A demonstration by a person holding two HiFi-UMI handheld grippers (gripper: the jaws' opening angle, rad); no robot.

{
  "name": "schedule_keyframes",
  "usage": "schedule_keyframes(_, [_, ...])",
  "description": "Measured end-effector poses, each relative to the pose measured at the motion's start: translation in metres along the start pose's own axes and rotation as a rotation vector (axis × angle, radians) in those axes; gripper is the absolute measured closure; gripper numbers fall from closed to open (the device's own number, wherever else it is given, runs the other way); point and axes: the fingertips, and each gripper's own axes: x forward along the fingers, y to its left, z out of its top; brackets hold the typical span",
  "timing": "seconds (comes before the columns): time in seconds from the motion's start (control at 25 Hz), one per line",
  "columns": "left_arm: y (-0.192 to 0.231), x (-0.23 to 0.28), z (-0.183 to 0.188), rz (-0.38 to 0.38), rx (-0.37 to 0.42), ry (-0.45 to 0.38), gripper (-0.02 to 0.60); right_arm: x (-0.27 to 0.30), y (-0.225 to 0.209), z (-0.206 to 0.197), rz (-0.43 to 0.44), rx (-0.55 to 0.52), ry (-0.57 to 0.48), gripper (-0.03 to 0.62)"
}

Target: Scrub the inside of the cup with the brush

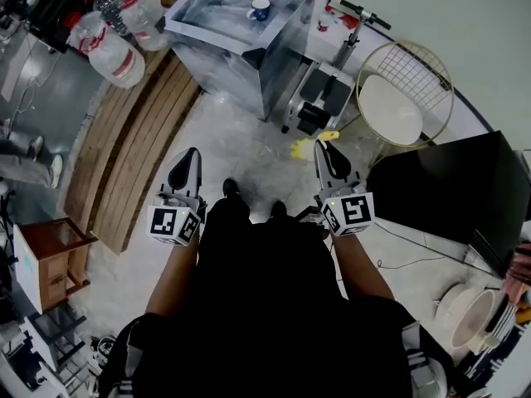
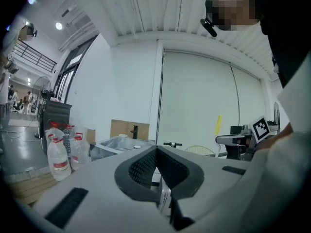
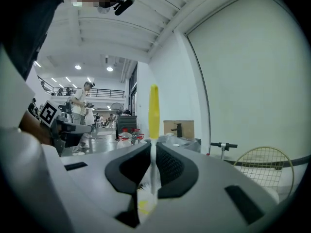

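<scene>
- Your left hand-held gripper (image 1: 192, 153) was fully closed with nothing between its jaws. Its own view showed the pads pressed together (image 2: 156, 150). You held it low in front of your body, pointing forward and roughly level.
- The cup (image 1: 260, 9), blue and white, stood inside the steel sink (image 1: 207, 38), ahead of you across a stretch of floor and well apart from both hand-held grippers. It lay forward and to the right of the left one, and forward and to the left of the right one. Neither hand looked clearly nearer, so the cup sat roughly on the line between them.
- Your right hand-held gripper (image 1: 327, 147) was clamped on the brush (image 3: 153, 115). Its jaws (image 3: 151, 148) closed on the thin neck.
- The brush's long axis ran along the way the right hand-held gripper pointed. The yellow handle stuck out forward towards the sink, and the white bristles sat back near the gripper's body.
- As I judged it, the coming move turned on that axis. Both hands had to close the gap to the sink. The bristle end faced away from the cup, so the brush would need turning or regripping before it could reach inside.
</scene>
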Motion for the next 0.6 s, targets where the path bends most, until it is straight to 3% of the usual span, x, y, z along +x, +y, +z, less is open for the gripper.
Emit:
schedule_keyframes(0.24, [0.016,-0.017,0.002,-0.021,0.005,0.009,0.566,-0.006,0.025,0.004,-0.007,-0.027,0.021,0.551])
schedule_keyframes(0.6, [0.046,-0.019,0.019,-0.109,-0.009,0.001,0.566,-0.001,0.04,0.016,-0.119,-0.021,0.034,0.551])
